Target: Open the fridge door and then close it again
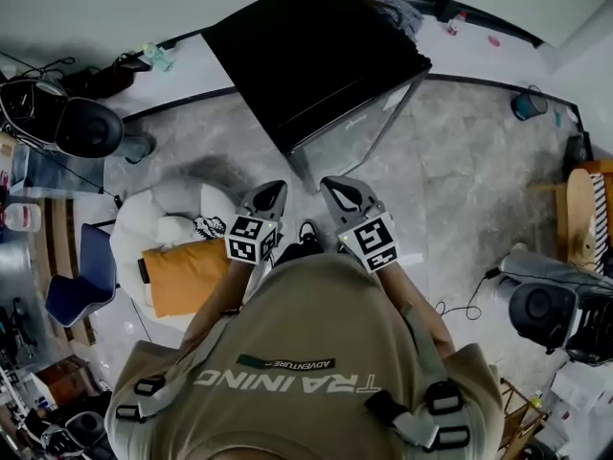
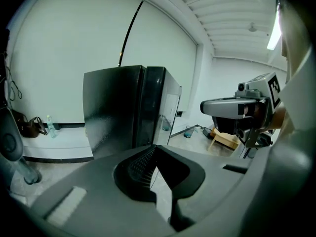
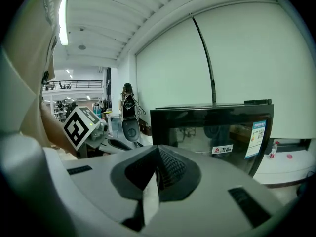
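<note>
Left tongs [image 1: 276, 188] and right tongs [image 1: 332, 184], pinched, face the closed glossy black fridge [image 1: 316, 46].

Lab-like test hall: freestanding fridge [image 1: 316, 51], loose floor cable [image 1: 465, 307], ceiling strip light [image 3: 63, 21], mezzanine railing [image 3: 74, 84].

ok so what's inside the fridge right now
Nothing inside shows. The fridge door is shut, and its dark glass front gives only reflections of the room, plus a white sticker and a blue label. Shelves and contents are hidden behind it.
</note>
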Tool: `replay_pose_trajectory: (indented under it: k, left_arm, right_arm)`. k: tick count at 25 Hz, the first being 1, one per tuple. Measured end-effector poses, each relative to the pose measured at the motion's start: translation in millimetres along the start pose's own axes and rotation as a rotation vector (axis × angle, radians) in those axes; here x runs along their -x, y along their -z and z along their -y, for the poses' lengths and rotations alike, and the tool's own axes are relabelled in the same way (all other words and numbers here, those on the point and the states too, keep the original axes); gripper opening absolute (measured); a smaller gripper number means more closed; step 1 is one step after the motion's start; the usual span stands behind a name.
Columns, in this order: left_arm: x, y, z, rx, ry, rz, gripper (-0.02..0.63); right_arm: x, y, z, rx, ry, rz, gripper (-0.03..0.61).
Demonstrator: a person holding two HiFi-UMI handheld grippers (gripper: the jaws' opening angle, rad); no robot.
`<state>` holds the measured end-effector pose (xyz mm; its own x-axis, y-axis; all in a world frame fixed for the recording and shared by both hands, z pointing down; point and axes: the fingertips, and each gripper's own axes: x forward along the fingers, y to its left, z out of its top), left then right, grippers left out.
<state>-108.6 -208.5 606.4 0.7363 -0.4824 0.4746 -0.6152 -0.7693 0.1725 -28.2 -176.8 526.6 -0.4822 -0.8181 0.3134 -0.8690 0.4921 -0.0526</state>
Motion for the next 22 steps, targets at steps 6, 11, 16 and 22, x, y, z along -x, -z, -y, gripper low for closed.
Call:
replay_pose_trajectory:
  k: [6, 11, 16, 22]
  left_arm:
    - [-26.0, 14.4, -11.9, -0.038, 0.079, -0.052, 0.002]
    - [-41.8, 26.8, -14.5, -0.077, 0.117, -0.104, 0.002]
    - [-50.0, 32.4, -13.4, -0.079, 0.144, -0.155, 0.006]
    - [-53.6, 30.2, -10.6, -0.11, 0.151, -0.166, 0.037]
  right_arm:
    - [-18.1, 5.5, 6.0, -0.121, 0.042, 0.001, -0.005]
    - [-18.8, 10.9, 12.0, -0.13, 0.095, -0.008, -0.005]
    - [-22.1, 9.9, 13.6, -0.079, 0.106, -0.025, -0.005]
    - [-22.7, 11.4, 10.3, -0.083, 0.101, -0.028, -0.005]
